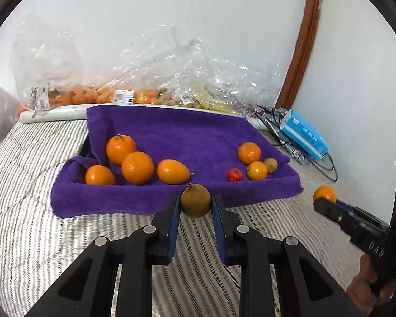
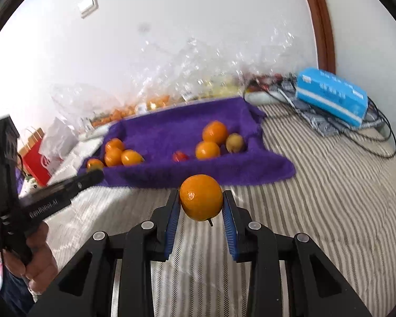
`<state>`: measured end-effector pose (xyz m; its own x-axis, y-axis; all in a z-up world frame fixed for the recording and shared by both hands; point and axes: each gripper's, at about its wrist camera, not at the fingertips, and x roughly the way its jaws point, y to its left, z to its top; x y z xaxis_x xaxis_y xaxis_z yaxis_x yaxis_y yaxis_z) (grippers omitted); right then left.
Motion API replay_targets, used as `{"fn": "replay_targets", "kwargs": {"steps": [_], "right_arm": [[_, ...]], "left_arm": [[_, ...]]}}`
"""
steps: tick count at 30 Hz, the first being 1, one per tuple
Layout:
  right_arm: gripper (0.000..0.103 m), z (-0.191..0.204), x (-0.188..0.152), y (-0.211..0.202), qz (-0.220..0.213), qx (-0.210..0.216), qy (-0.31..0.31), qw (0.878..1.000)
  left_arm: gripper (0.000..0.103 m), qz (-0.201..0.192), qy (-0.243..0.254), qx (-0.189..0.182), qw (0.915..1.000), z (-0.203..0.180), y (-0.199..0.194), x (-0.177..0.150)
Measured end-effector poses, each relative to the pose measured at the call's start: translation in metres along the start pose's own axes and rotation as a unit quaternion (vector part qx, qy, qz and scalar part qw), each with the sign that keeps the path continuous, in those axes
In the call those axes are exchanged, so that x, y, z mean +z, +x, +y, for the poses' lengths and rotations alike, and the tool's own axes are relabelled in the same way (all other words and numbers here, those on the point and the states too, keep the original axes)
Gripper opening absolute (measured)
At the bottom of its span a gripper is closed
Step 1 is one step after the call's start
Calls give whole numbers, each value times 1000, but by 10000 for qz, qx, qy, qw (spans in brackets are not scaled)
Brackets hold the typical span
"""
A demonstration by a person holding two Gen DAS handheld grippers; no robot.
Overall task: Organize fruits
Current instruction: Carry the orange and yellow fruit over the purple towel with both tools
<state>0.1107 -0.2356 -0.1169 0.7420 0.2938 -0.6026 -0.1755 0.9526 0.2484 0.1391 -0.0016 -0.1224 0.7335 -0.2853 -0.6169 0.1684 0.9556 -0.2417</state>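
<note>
My left gripper point(image 1: 195, 202) is shut on a brown-green fruit point(image 1: 195, 200), held above the striped bedding just before the purple towel point(image 1: 171, 129). My right gripper point(image 2: 201, 202) is shut on an orange point(image 2: 201, 196), also short of the towel point(image 2: 171, 132); it shows at the right of the left wrist view point(image 1: 330, 206). On the towel, several oranges point(image 1: 137, 167) lie at the left. At the right lie two oranges point(image 1: 249, 153), a small red fruit point(image 1: 234, 175) and a brown-green fruit point(image 1: 270, 165).
Clear plastic bags point(image 1: 145, 79) with more fruit lie along the wall behind the towel. A blue tissue pack point(image 1: 303, 133) and black cables point(image 1: 327, 163) sit at the right. A red bag point(image 2: 38, 162) stands at the left. The bedding point(image 1: 26, 198) is striped.
</note>
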Motion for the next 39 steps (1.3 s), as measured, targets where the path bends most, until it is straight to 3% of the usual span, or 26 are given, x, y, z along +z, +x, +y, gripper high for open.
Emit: {"fn": "replay_targets", "kwargs": {"steps": [10, 24, 39], "right_arm": [[32, 31, 46, -12, -492, 42, -462, 9977], [32, 52, 73, 17, -419, 80, -805, 9958], [32, 55, 93, 56, -403, 261, -943, 9944]], "left_arm": [[23, -260, -176, 345, 9989, 30, -26, 41], [23, -335, -309, 413, 9981, 44, -17, 67], [23, -215, -417, 542, 9974, 50, 17, 88]]}}
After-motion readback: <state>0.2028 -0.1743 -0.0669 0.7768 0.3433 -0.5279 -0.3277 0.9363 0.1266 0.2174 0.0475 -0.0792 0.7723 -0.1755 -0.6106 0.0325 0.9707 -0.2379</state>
